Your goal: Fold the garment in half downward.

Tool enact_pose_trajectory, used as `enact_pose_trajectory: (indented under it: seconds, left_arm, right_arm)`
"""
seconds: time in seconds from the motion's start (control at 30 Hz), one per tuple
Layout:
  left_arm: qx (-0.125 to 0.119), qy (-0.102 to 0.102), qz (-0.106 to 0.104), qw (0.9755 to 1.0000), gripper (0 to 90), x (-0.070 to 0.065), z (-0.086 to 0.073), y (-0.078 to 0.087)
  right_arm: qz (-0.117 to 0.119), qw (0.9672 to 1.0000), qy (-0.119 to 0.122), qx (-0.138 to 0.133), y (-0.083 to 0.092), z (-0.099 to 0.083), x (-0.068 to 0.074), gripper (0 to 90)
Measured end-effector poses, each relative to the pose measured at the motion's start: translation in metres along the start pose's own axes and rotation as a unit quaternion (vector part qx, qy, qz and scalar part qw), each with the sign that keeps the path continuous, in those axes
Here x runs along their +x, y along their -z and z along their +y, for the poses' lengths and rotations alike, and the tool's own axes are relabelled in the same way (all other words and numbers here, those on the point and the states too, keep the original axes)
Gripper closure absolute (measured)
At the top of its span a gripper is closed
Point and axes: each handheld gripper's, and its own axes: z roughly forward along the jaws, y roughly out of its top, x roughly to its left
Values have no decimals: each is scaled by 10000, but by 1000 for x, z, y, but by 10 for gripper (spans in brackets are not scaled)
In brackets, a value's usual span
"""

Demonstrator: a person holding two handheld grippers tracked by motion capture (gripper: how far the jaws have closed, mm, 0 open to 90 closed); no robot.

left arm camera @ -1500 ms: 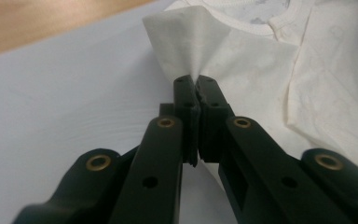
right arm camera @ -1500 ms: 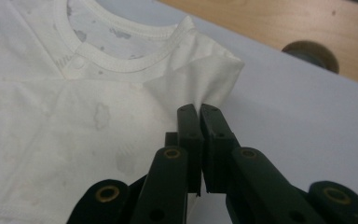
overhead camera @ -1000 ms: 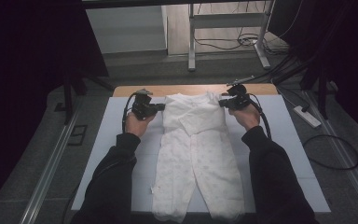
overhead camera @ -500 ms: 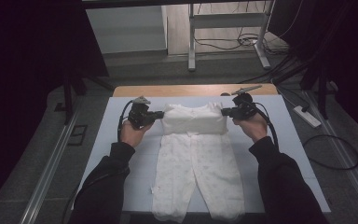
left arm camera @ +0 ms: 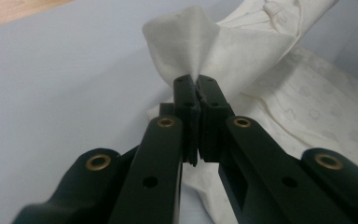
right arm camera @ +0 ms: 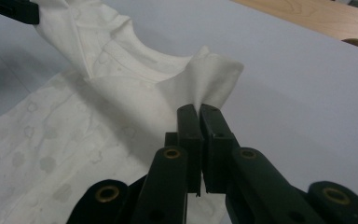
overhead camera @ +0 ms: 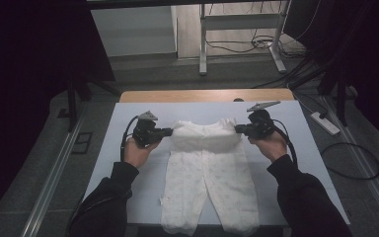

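A white baby sleepsuit (overhead camera: 205, 168) lies on the pale blue mat (overhead camera: 113, 143), legs toward the near edge. Its top part is lifted and folded back over the body. My left gripper (overhead camera: 168, 132) is shut on the suit's left shoulder corner, and my right gripper (overhead camera: 239, 129) is shut on the right shoulder corner. In the left gripper view the jaws pinch a peak of white cloth (left arm camera: 186, 44), with the gripper (left arm camera: 196, 84) just above the mat. In the right gripper view the gripper (right arm camera: 199, 111) pinches a bunched sleeve edge (right arm camera: 214, 77), and the neckline (right arm camera: 135, 53) sags between the two grips.
The mat covers a wooden table (overhead camera: 202, 95) whose far edge shows bare. Beyond it are desk legs (overhead camera: 202, 44) and cables (overhead camera: 237, 47) on the floor. A power strip (overhead camera: 325, 123) lies on the floor at the right. Metal rails run along both sides.
Both grippers have drawn toward the near edge with the shoulder corners held, folding the suit's top down over its body. The sleeves that lay flat near the far edge are now lifted.
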Motion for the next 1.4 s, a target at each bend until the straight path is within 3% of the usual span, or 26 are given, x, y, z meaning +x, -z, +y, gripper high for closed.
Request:
enact_pose_trajectory:
  seconds: [0.67, 1.4]
  left_arm:
    - [7, 54, -162, 9999, 880, -40, -23, 28]
    - [165, 108, -474, 9987, 879, -86, -56, 53]
  right_arm:
    - [233, 9995, 166, 109, 32, -29, 33, 865]
    - [483, 9982, 126, 340, 69, -67, 67, 866]
